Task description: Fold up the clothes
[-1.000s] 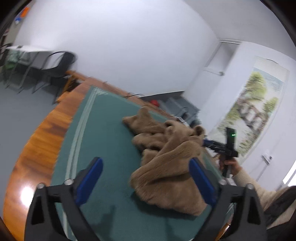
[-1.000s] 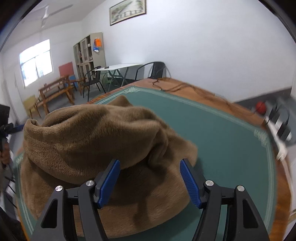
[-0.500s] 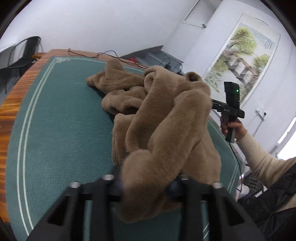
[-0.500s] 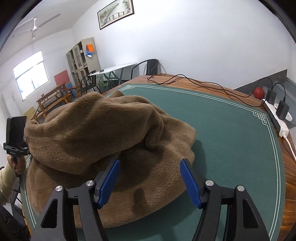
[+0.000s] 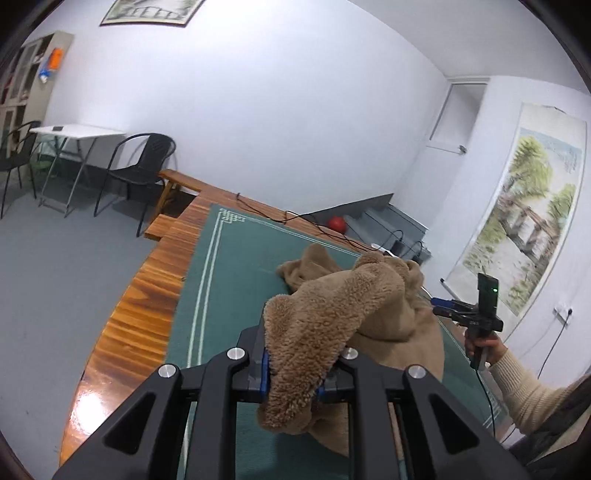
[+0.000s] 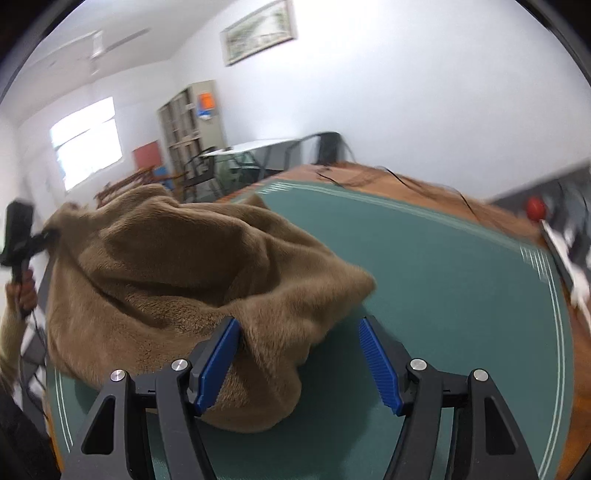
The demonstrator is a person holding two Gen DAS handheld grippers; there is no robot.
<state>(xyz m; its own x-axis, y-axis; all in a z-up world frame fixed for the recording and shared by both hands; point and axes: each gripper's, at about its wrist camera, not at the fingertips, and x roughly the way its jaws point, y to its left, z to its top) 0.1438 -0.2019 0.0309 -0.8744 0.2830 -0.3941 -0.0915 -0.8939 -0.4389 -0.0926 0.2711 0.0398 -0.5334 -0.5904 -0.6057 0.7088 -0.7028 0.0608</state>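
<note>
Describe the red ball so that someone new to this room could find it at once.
Start at the long wooden table with the green mat and follow its far edge, where black cables trail, toward the grey steps against the white wall. The red ball sits on the floor there, the only round, bright red thing among grey and black.

A plain meeting or activity room, sitting half furnished

White painted walls [image 5: 277, 110] are enclosing a grey floor [image 5: 55, 266], where a black metal chair [image 5: 142, 173] is standing beside a white folding table [image 5: 77, 131]. A long wooden table with a green felt mat [image 5: 229, 280] is filling the foreground, black cables [image 5: 295, 221] trailing over its far edge. A hanging landscape scroll painting [image 5: 524, 236] and a framed picture [image 6: 258, 33] are decorating the walls, while a tall beige glass-door cabinet [image 6: 192, 122] and a bright window [image 6: 86, 142] are showing at the far end.
</note>
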